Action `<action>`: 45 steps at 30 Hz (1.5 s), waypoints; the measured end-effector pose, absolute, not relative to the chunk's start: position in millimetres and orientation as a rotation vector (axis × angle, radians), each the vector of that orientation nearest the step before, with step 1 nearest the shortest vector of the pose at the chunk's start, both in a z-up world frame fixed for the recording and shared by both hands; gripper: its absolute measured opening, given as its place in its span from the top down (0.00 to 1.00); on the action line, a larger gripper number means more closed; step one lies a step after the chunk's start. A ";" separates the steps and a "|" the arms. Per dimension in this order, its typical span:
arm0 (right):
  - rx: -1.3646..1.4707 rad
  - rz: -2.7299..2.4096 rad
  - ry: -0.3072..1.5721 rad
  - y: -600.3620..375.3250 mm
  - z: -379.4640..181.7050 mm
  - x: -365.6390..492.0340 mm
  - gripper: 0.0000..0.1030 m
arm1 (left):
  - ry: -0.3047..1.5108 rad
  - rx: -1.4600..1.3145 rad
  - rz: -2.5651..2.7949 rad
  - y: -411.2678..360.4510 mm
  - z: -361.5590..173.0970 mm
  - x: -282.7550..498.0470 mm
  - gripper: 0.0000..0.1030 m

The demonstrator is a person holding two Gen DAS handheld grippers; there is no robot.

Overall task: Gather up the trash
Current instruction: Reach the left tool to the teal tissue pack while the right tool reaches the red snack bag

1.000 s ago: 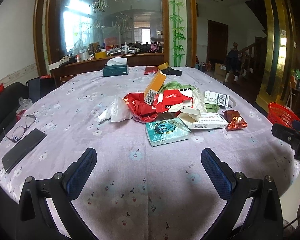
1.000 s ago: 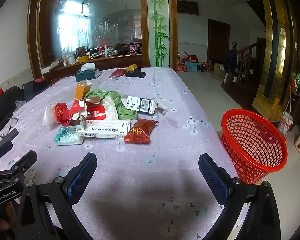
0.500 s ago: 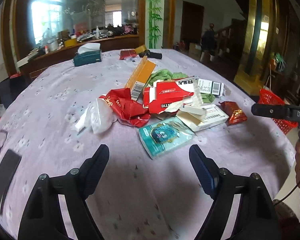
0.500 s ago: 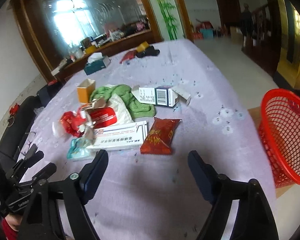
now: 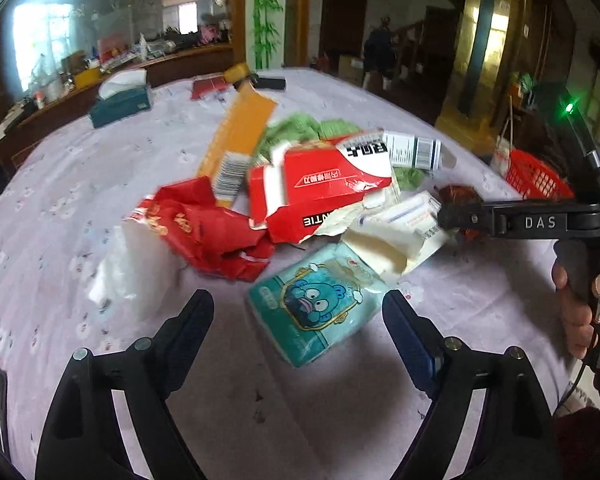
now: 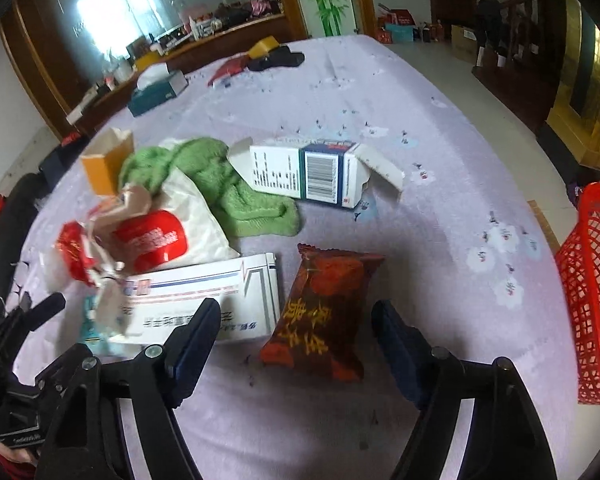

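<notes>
A pile of trash lies on the lilac tablecloth [image 5: 60, 184]. My left gripper [image 5: 297, 300] hangs just above a teal tissue pack [image 5: 320, 312], which lies between its fingers without the pads touching; the jaws are opening. Behind the pack lie a torn red carton [image 5: 320, 188], a crumpled red wrapper [image 5: 204, 228] and an orange box [image 5: 240, 140]. My right gripper [image 6: 296, 308] straddles a dark red snack packet [image 6: 328, 304], pads apart from it, jaws closing. A white medicine box [image 6: 204, 296] lies beside its left finger. A red basket [image 6: 592, 280] stands off the table's right edge.
A green cloth [image 6: 228, 184] and a blue-and-white carton [image 6: 312, 176] lie farther back. A teal tissue box [image 5: 120, 104] and a black object [image 6: 276, 60] sit at the far end. The right gripper's body [image 5: 520, 222] and a hand [image 5: 576, 312] show at the right of the left wrist view.
Both grippers have moved in toward the pile and tipped downward. Their jaws have narrowed from their widest, and the tissue pack and the snack packet now lie between the fingers.
</notes>
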State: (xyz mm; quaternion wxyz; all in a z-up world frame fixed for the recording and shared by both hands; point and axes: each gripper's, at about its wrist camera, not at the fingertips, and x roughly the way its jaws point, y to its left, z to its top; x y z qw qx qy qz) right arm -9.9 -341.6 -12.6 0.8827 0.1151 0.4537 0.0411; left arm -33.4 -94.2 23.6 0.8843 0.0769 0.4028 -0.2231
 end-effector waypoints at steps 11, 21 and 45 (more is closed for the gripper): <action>0.231 0.085 0.923 -341.5 -12.2 -15.6 0.24 | 0.851 0.137 -0.445 -91.8 22.0 -28.9 0.17; 0.245 0.047 0.910 -340.0 -12.6 -17.8 0.23 | 0.862 0.129 -0.478 -91.1 19.4 -33.1 0.17; 0.291 0.107 0.917 -355.4 -12.1 -13.2 0.60 | 0.861 0.130 -0.486 -90.4 19.0 -32.3 0.17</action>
